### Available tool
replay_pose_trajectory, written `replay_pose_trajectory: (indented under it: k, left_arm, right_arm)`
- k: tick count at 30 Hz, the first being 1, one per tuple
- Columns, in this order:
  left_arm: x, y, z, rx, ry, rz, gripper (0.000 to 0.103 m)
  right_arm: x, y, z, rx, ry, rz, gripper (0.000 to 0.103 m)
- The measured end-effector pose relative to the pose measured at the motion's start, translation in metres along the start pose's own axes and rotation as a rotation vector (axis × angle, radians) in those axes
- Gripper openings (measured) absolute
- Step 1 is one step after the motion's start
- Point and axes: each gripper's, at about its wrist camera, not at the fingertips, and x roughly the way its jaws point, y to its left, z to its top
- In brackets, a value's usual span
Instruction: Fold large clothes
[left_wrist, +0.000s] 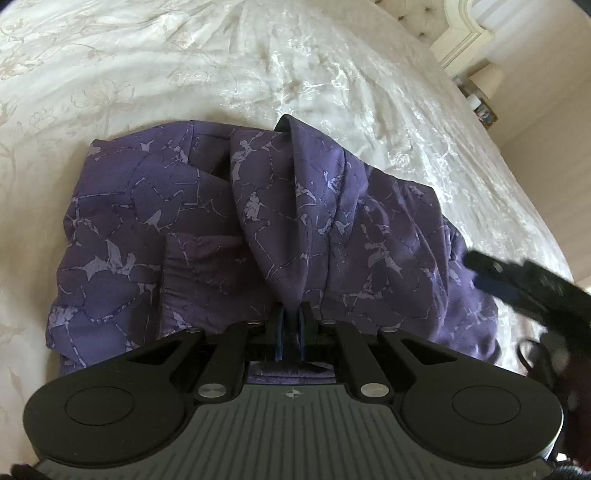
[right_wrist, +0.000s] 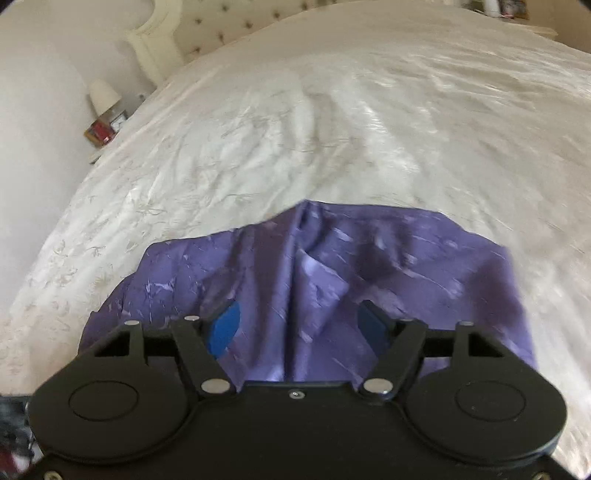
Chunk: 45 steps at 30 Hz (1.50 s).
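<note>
A purple garment (left_wrist: 207, 236) with a pale cracked pattern lies bunched on a cream bedspread (left_wrist: 184, 66). My left gripper (left_wrist: 291, 314) is shut on a raised fold of the cloth, which rises as a ridge from between its blue pads. At the right edge of the left wrist view the right gripper (left_wrist: 491, 277) shows as a dark blur over the garment's right side. In the right wrist view my right gripper (right_wrist: 299, 321) stands open above the purple garment (right_wrist: 369, 266); its blue pads (right_wrist: 225, 325) are wide apart and the cloth lies loose beneath them.
The bedspread (right_wrist: 332, 129) stretches far beyond the garment. A tufted headboard (right_wrist: 229, 33) and a bedside table with a small lamp (right_wrist: 103, 98) stand at the far left in the right wrist view. A wall and a cream frame (left_wrist: 465, 33) are at the top right in the left wrist view.
</note>
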Motion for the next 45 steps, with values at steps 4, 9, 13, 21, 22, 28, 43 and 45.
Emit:
replay_pose_trajectory:
  k: [4, 9, 13, 21, 22, 28, 43, 45]
  left_arm:
    - [0.001, 0.001, -0.004, -0.017, 0.003, 0.002, 0.008]
    - [0.0, 0.004, -0.006, -0.035, 0.014, -0.016, 0.008]
    - [0.003, 0.003, -0.009, -0.017, 0.035, -0.02, 0.008]
    - [-0.013, -0.012, -0.009, 0.134, -0.034, 0.073, 0.011]
    - [-0.021, -0.019, -0.009, 0.176, -0.076, 0.099, 0.013]
    - [-0.035, -0.05, 0.002, 0.339, -0.237, 0.127, 0.033]
    - [0.029, -0.021, 0.009, 0.292, -0.08, 0.222, 0.046]
    - [0.009, -0.027, 0.011, 0.291, -0.147, 0.212, 0.046]
  right_arm:
    - [0.024, 0.006, 0.006, 0.023, 0.049, -0.006, 0.073]
    - [0.024, -0.016, 0.019, 0.163, 0.064, 0.214, 0.035]
    - [0.012, -0.051, 0.017, 0.259, 0.032, 0.151, 0.037]
    - [-0.016, -0.053, -0.003, 0.076, 0.013, -0.083, 0.039]
    - [-0.023, -0.042, -0.006, 0.018, -0.008, -0.054, 0.04]
    - [-0.047, 0.041, -0.031, -0.323, -0.091, 0.101, 0.053]
    - [0.001, 0.027, -0.07, -0.404, 0.145, 0.018, 0.058]
    - [-0.011, 0.026, -0.058, -0.355, 0.093, 0.05, 0.059]
